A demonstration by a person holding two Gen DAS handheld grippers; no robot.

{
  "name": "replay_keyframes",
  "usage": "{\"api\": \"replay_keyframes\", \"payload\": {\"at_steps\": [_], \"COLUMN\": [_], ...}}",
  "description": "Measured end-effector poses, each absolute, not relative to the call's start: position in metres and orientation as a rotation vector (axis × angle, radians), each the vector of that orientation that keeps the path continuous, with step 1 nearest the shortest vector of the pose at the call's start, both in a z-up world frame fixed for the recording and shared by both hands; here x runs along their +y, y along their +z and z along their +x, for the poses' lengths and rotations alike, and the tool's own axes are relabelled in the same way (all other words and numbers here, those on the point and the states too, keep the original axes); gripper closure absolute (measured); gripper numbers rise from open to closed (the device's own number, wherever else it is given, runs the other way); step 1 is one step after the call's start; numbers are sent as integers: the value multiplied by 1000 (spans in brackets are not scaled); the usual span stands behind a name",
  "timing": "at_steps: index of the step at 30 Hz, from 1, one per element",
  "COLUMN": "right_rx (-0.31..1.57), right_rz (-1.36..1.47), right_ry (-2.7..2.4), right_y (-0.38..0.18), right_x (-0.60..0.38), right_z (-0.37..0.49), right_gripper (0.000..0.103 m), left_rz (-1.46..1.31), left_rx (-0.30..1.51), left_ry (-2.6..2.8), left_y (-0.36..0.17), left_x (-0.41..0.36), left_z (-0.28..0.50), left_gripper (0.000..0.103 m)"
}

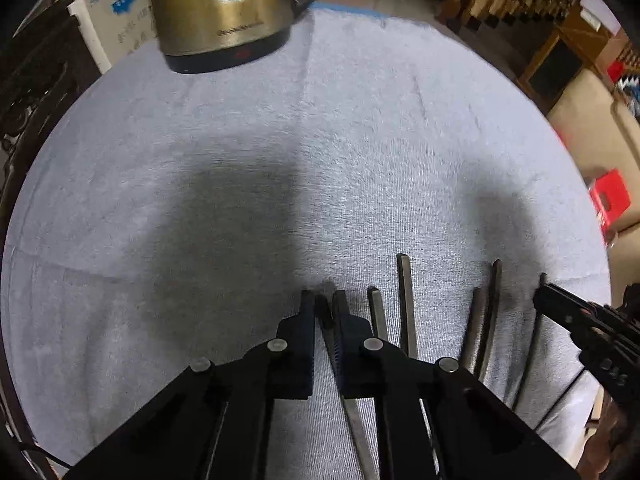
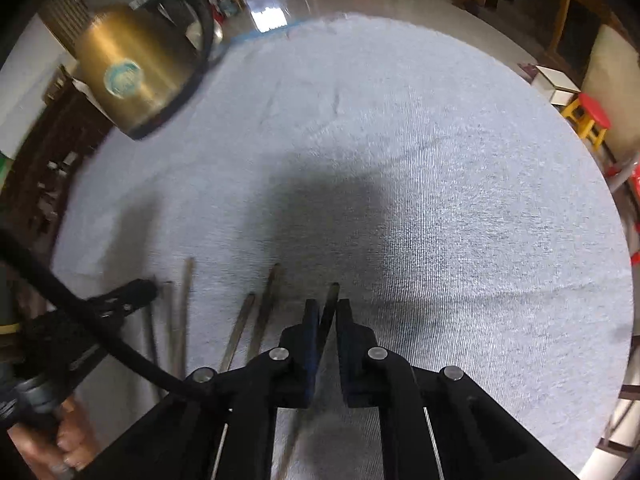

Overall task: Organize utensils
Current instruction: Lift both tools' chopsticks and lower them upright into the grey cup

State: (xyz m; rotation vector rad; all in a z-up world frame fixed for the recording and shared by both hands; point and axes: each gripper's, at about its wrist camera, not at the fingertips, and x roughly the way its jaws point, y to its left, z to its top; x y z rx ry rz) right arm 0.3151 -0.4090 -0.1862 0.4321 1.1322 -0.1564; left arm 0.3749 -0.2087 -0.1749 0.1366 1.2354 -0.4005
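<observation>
Left wrist view
Surface: round table under a pale grey-blue towel (image 1: 360, 140), ribbed weave, creased.
Utensils: dark, slim, square-tipped chopsticks lying on the towel at the near edge, roughly parallel, tips pointing away.
Left gripper (image 1: 323, 312): jaws nearly together, closed on one chopstick (image 1: 354, 412) whose dark tip shows between the fingertips; its shaft runs back under the right finger.
Loose sticks: short one (image 1: 377, 316) just right of the gripper, longer one (image 1: 406, 304) beside it, then a touching pair (image 1: 486, 320) further right.
Right gripper (image 1: 560, 308): enters from the right edge over the outermost stick; jaw gap cannot be told from here.
Kettle (image 1: 224, 12): brass-coloured, black base, round teal sticker, at the far edge.

Right wrist view
Right gripper (image 2: 328, 312): jaws narrow, pinching one chopstick (image 2: 330, 304), tilted, tip poking out past the fingertips.
Loose sticks: pair (image 2: 256, 320) to the left, well apart from two more (image 2: 182, 308) near the left gripper (image 2: 136, 292).
Hand (image 2: 60, 444): the person's, on the left gripper's handle, lower left.
Blur: moderate; stick detail soft.
</observation>
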Motion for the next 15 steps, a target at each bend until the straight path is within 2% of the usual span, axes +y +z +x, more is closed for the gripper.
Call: {"api": "replay_keyframes", "payload": {"at_steps": [15], "right_rx": [667], "right_rz": [386], "right_ry": [24], "right_y": [-65], "right_x": [-389], "right_z": [178], "right_gripper": [97], "left_rz": [50], "left_rx": [823], "left_ry": [-487], "left_y": [-30], "left_x": [-133], "left_z": [276], "left_gripper": [98]}}
